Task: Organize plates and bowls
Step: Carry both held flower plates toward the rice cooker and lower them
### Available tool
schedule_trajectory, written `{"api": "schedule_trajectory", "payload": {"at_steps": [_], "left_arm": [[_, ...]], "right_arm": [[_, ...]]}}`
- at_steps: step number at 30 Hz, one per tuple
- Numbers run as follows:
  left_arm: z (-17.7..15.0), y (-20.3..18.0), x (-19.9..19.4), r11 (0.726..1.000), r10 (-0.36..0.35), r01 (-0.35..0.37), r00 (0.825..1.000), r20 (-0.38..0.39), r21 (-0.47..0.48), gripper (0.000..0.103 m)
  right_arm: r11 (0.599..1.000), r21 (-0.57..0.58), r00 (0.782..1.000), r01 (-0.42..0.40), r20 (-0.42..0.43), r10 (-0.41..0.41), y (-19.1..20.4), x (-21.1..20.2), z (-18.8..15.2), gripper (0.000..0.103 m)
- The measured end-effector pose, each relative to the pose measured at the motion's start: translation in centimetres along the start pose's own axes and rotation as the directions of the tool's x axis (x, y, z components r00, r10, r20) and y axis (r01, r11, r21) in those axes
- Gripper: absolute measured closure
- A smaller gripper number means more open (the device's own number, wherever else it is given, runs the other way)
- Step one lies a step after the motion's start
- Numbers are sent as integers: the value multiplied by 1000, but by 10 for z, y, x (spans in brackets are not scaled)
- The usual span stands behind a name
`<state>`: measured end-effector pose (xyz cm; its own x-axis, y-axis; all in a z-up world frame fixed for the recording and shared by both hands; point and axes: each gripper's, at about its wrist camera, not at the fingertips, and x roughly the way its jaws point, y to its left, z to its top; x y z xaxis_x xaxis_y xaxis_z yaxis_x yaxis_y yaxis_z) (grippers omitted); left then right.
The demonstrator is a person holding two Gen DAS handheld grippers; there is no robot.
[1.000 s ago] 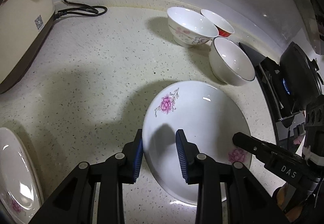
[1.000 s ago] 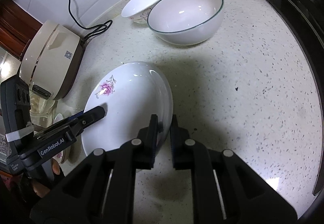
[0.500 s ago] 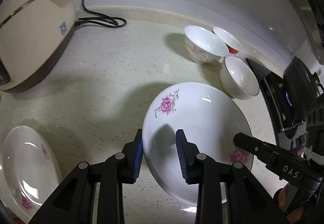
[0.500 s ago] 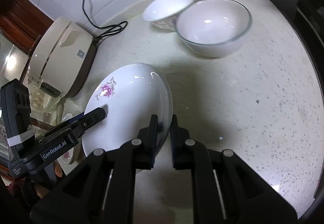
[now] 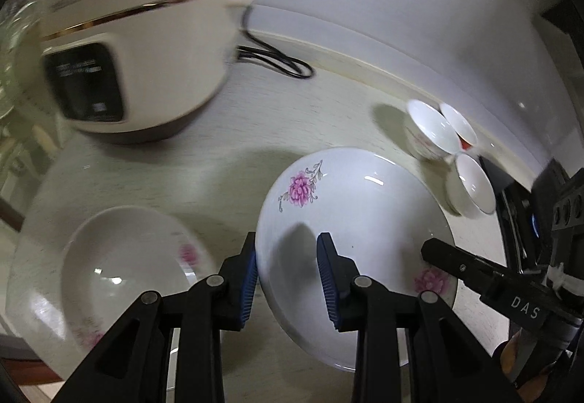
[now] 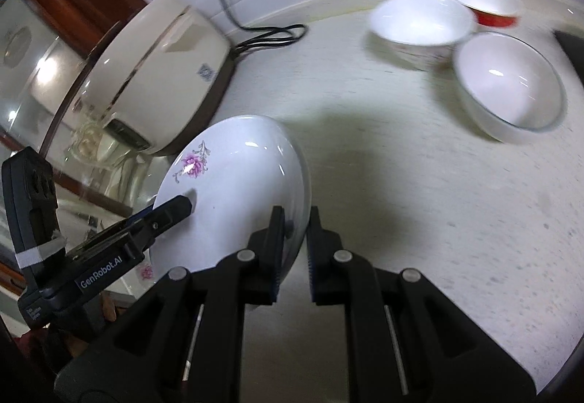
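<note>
- Our left gripper (image 5: pixel 286 257) and right gripper (image 6: pixel 294 220) each grasp the rim of the white, pink-flowered ceramic plate (image 5: pixel 361 206).
- Beside that plate, a second flowered plate (image 5: pixel 124 268) lies on the speckled table (image 6: pixel 419 191).

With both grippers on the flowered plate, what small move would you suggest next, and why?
Probably carry the flowered plate a little further toward the second plate lying on the counter and lower it on top. The left gripper and right gripper each pinch an opposite rim, the plate is clear of the counter, and the three bowls sit apart.
</note>
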<state>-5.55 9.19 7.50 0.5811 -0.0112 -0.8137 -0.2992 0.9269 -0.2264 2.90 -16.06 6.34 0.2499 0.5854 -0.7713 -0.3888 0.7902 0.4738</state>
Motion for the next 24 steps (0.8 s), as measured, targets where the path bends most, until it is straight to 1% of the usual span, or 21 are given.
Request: {"api": "schedule_trajectory", "payload": {"at_steps": [6,12,19,24], "left_arm": [[-7,39,-16,995,62,-60,998,21,-79,71],[-16,75,-26,981,108,-102,994,26,-166,71],[-28,107,-38,961,151,-140,988,28,-239,71],[-36,127,-43,944,179,-167,984,15,-283,71]], "right_arm": [[995,-80,998,-53,-33,50,43,22,3,88],[984,-146,993,-101,-75,90,78,44,4,88],[967,-214,985,-140,-131,113,108,65,-1,88],[953,-262,980,-151,-167,109,125,77,-8,88]]}}
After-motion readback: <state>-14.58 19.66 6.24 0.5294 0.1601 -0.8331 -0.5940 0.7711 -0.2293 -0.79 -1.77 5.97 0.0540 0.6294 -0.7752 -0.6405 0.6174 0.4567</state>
